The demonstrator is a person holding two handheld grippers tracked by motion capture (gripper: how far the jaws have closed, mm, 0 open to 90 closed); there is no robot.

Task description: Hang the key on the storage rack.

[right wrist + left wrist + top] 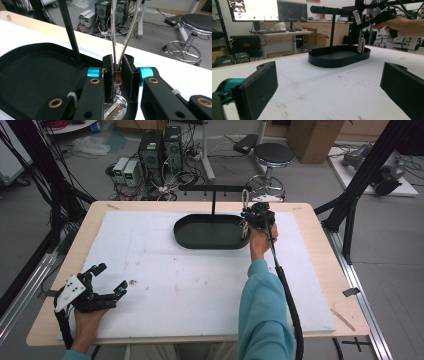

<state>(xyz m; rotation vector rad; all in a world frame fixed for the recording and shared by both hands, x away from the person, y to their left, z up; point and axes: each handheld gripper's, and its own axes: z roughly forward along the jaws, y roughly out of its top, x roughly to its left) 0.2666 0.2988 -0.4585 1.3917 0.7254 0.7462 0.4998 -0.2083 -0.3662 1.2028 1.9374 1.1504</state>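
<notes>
Right tongs (117, 75) pinch a strap loop (122, 32) over the black tray (200, 237); left tongs (107, 280) spread.

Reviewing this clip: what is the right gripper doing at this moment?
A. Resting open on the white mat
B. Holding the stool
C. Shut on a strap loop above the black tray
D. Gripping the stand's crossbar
C: in the right gripper view the right gripper is shut on the strap loop, held over the edge of the black tray.
</notes>
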